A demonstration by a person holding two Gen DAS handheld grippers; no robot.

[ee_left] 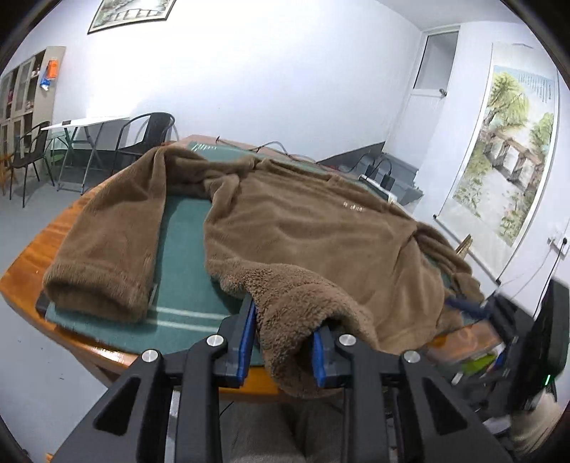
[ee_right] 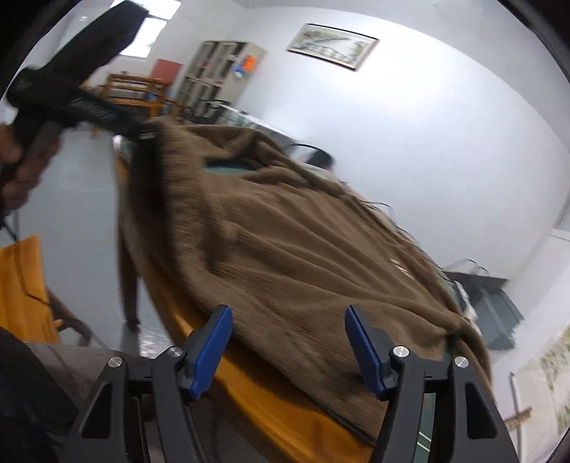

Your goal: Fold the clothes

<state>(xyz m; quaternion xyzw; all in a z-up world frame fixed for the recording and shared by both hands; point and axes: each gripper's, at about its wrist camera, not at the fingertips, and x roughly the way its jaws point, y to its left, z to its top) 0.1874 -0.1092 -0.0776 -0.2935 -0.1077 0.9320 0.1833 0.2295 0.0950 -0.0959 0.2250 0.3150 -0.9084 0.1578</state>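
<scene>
Left claw [ee_left: 283,342]: pinching near hem of brown fleece top [ee_left: 302,231]
Right claw [ee_right: 288,350]: open, empty
Progress: top spread on bench [ee_left: 32,263], unfolded

white walls [ee_left: 285,71] close in a plain room with a pale grey floor [ee_left: 21,220]. a framed landscape picture [ee_left: 131,12] hangs high on the far wall, and a long scroll painting [ee_left: 506,160] of trees hangs on the side wall beside a white door [ee_left: 424,103]. a glass-fronted cabinet [ee_left: 21,92] stands in the corner, near black metal chairs [ee_left: 146,139] and a white folding table [ee_left: 85,124]. a grey bin [ee_right: 495,306] sits by the wall
</scene>
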